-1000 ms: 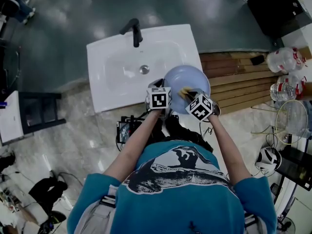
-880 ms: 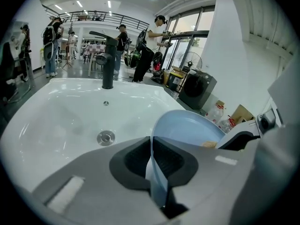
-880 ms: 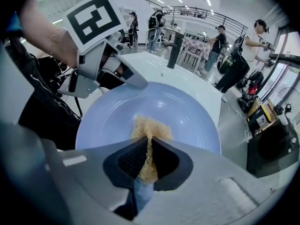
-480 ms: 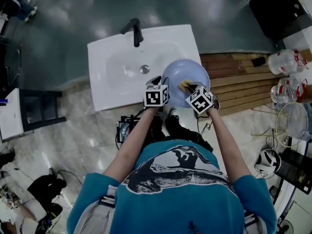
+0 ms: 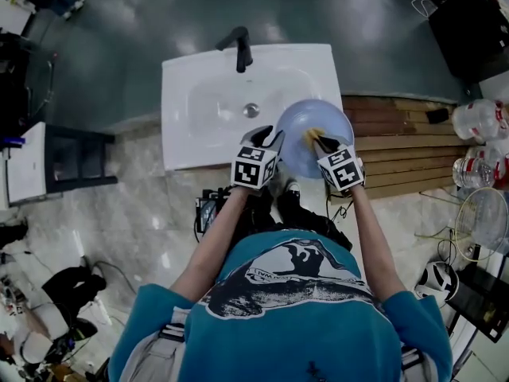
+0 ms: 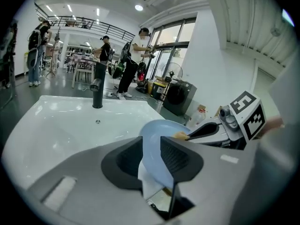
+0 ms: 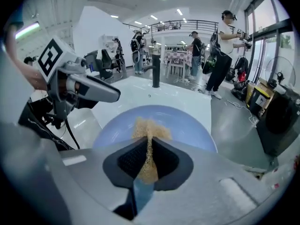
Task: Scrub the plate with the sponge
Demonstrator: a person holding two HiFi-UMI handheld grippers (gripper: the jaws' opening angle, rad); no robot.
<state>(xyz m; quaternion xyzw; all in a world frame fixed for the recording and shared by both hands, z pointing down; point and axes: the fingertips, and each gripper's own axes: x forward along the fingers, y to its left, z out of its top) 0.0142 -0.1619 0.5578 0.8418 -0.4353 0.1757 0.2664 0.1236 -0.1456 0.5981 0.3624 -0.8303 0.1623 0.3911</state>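
Note:
A pale blue plate (image 5: 314, 122) sits tilted over the white sink's (image 5: 199, 126) front right corner. My left gripper (image 5: 270, 139) is at the plate's left rim. In the left gripper view the plate's edge (image 6: 157, 135) stands between the parted jaws of the left gripper (image 6: 151, 156), and the pads do not press it. My right gripper (image 5: 320, 142) is shut on a tan sponge (image 5: 311, 136). In the right gripper view the sponge (image 7: 149, 130) is pinched between the pads of the right gripper (image 7: 149, 161) and lies against the plate's face (image 7: 192, 125).
A black faucet (image 5: 241, 48) stands at the sink's back edge, with the drain (image 5: 251, 110) in the basin. Wooden slats (image 5: 398, 146), water bottles (image 5: 477, 118) and a fan (image 5: 481, 213) lie to the right. A dark shelf (image 5: 75, 157) is on the left. Several people stand far behind the sink.
The head view has shifted, so the sink and plate sit further right. Both grippers stay at the plate, and the right one with the sponge has moved slightly across its face.

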